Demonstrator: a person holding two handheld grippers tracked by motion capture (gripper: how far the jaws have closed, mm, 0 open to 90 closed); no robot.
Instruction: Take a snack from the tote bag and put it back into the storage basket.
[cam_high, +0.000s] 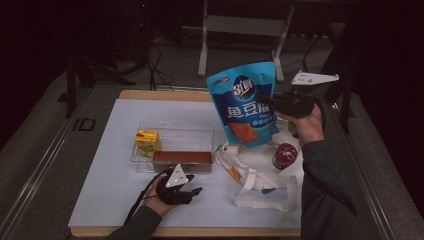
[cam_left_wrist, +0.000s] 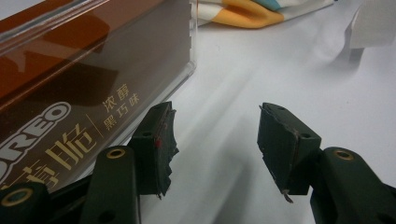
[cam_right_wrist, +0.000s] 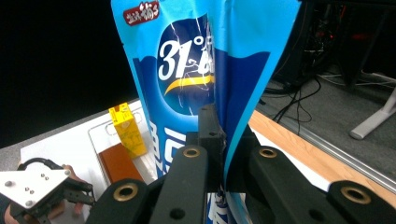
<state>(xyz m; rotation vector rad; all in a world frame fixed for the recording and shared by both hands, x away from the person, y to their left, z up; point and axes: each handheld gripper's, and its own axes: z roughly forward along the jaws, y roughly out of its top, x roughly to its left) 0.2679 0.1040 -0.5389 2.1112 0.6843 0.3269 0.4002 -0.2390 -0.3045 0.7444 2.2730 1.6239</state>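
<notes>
My right gripper (cam_high: 272, 103) is shut on the right edge of a blue snack pouch (cam_high: 244, 102) and holds it upright in the air above the table's right side. In the right gripper view the pouch (cam_right_wrist: 187, 70) is pinched between the closed jaws of the gripper (cam_right_wrist: 224, 140). My left gripper (cam_high: 192, 192) rests low near the front edge, open with nothing between its fingers. In the left gripper view it (cam_left_wrist: 215, 140) stands just right of a brown Oreo box (cam_left_wrist: 84, 84).
A clear tray (cam_high: 175, 131) holds a yellow carton (cam_high: 147, 141) and the brown box (cam_high: 182, 160). A white tote bag (cam_high: 255, 172) lies at the right with a red-lidded can (cam_high: 285, 156) on it. A white mat (cam_high: 115, 170) covers the wooden table.
</notes>
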